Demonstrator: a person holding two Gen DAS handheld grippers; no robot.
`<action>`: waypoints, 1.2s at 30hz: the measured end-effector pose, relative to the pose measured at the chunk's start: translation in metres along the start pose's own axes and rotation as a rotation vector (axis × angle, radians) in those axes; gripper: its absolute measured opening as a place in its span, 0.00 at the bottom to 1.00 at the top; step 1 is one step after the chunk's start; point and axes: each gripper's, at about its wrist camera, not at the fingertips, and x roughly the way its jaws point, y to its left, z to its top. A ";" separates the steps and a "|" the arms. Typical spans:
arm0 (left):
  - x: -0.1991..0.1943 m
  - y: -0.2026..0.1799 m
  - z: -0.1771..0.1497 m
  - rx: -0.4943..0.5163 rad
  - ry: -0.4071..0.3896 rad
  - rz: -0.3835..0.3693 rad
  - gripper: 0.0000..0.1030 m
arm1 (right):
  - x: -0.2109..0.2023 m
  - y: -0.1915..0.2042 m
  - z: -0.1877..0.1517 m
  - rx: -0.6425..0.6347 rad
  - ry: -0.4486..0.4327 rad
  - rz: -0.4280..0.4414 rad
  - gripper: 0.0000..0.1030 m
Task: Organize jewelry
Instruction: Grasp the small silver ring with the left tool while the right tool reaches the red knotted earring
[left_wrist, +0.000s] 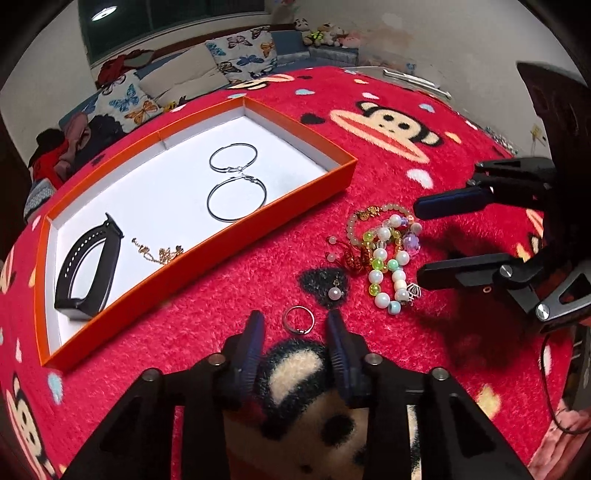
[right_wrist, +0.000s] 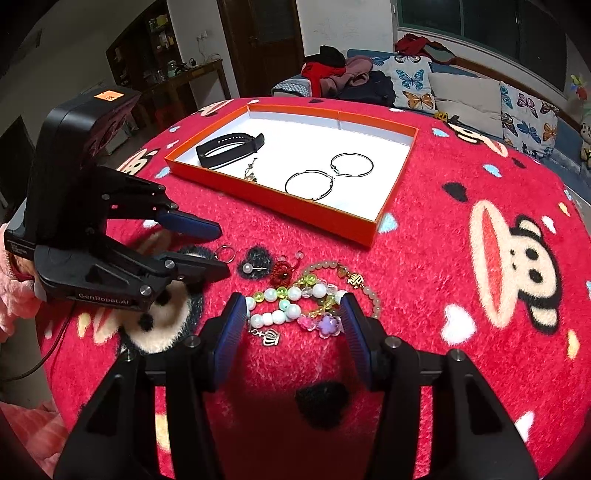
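1. The work surface is a red fleece blanket (left_wrist: 388, 92) printed with cartoon monkey faces, hearts and small pale patches, spread over a rounded top.
2. Behind it runs a sofa with butterfly cushions (right_wrist: 413, 83), a heap of clothes (right_wrist: 332, 72) at one end and plush toys (left_wrist: 328, 35) at the other; a dark window sits above, and a wooden shelf unit (right_wrist: 162, 55) stands by a door at the far left of the right wrist view.
3. An orange tray (left_wrist: 229, 243) with a white floor lies on the far part of the blanket. Inside are two hoop earrings (left_wrist: 236, 199), a black wristband (left_wrist: 88, 269) and a thin gold chain (left_wrist: 159, 254).
4. Loose jewelry lies on the blanket near the tray: a silver ring (left_wrist: 298, 319), a pearl stud (left_wrist: 336, 292), a red knot charm (left_wrist: 352, 258), and a tangle of bead bracelets (left_wrist: 388, 254) with a crown charm.
5. The left gripper (left_wrist: 295, 325) points down at the ring, fingers apart on either side of it, not pressing it.
6. The right gripper (right_wrist: 293, 314) hangs over the bracelets, fingers apart, beads between them but not clamped.
7. No object lies between the ring and the tray's near wall.
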 end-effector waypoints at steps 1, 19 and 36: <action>0.000 -0.002 0.000 0.011 -0.003 0.006 0.32 | 0.000 0.000 0.000 -0.001 0.001 0.002 0.51; -0.007 0.007 -0.007 -0.026 -0.044 0.004 0.18 | 0.026 0.009 0.018 -0.071 0.043 0.034 0.35; -0.037 0.027 -0.003 -0.086 -0.114 -0.010 0.18 | 0.038 0.020 0.020 -0.158 0.077 -0.017 0.15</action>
